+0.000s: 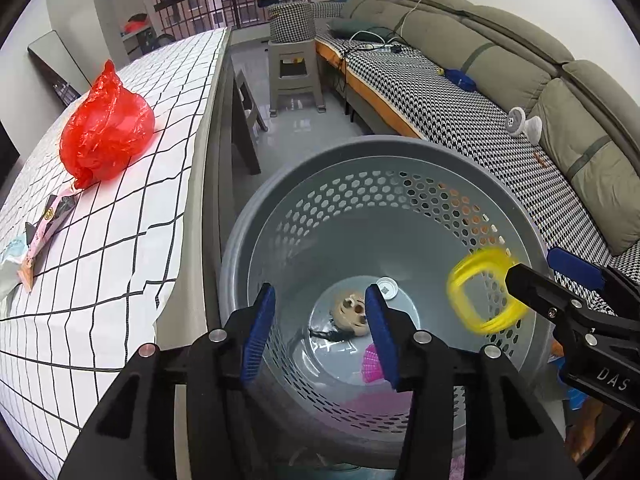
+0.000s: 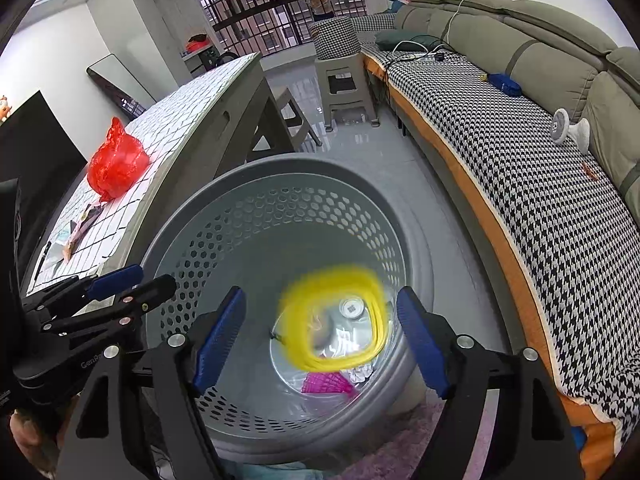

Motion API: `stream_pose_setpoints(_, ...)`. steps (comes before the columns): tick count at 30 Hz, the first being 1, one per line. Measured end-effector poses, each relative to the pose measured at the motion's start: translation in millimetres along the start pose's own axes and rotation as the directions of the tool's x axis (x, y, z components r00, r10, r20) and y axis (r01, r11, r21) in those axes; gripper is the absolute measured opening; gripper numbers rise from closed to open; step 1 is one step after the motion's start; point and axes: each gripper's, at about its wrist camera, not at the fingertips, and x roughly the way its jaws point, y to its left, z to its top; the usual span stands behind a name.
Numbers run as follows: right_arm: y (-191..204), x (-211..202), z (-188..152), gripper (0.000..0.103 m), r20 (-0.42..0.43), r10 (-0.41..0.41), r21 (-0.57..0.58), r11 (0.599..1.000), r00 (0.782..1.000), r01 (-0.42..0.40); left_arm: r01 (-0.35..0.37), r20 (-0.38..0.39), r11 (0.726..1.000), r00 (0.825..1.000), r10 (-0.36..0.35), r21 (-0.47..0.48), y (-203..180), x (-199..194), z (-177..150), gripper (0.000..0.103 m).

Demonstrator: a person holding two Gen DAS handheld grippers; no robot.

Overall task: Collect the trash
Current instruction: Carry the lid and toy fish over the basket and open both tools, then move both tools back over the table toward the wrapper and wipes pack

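Right wrist view: a yellow ring (image 2: 334, 318) is blurry in the air between the wide-open blue pads of the right gripper (image 2: 320, 340), and neither pad touches it. It is right over the mouth of the gray bin (image 2: 224, 240) with holes in its wall. Down in the bin lie a white cap (image 2: 352, 307) and a pink piece (image 2: 326, 384).

In the left wrist view, the left gripper (image 1: 320, 332) is also open over the bin with nothing between its pads. Below it sit a tan round thing (image 1: 351, 312) and a black bit. The right gripper's arm reads "DAS"; the left one shows "GenR".

To the left, a red bag (image 1: 106, 132) and some wrappers (image 1: 40, 236) lie on the checked table (image 1: 120, 264). To the right is a couch (image 1: 480, 112).
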Motion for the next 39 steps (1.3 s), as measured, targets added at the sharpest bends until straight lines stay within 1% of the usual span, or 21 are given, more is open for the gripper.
stream_pose_setpoints(3,-2,-2,0,0.075,0.006,-0.001,0.008,1.000,1.000,0.001,0.000,0.001,1.000,1.000,0.000,0.000,0,0,0,0.046)
stream_pose_setpoints(8,-5,-4,-2,0.075,0.007,-0.001,0.016,1.000,1.000,0.001,-0.005,0.011,1.000,1.000,0.005,0.001,0,-4,-2,0.053)
stream_pose_setpoints(16,-4,-12,-4,0.075,0.026,-0.002,0.017,1.000,1.000,0.001,-0.011,0.037,1.000,0.999,0.011,-0.006,1,-15,-4,0.061)
stream_pose_setpoints(22,-1,-22,-5,0.075,0.043,0.001,0.011,1.000,0.999,-0.001,-0.018,0.064,1.000,0.998,0.020,-0.026,9,-28,-4,0.070)
stream_pose_setpoints(26,5,-29,-5,0.075,0.058,0.002,0.004,1.000,0.998,-0.002,-0.023,0.091,0.998,0.995,0.028,-0.052,19,-39,-5,0.075)
stream_pose_setpoints(32,18,-40,-5,0.075,0.084,0.016,-0.005,1.000,0.996,-0.016,-0.038,0.128,0.995,0.991,0.050,-0.089,40,-57,-8,0.079)
stream_pose_setpoints(36,34,-45,-3,0.075,0.095,0.034,-0.028,0.999,0.995,-0.031,-0.051,0.153,0.991,0.986,0.070,-0.121,57,-70,-11,0.080)
stream_pose_setpoints(39,53,-47,0,0.075,0.103,0.048,-0.060,0.997,0.994,-0.042,-0.055,0.171,0.987,0.982,0.081,-0.152,73,-78,-16,0.083)
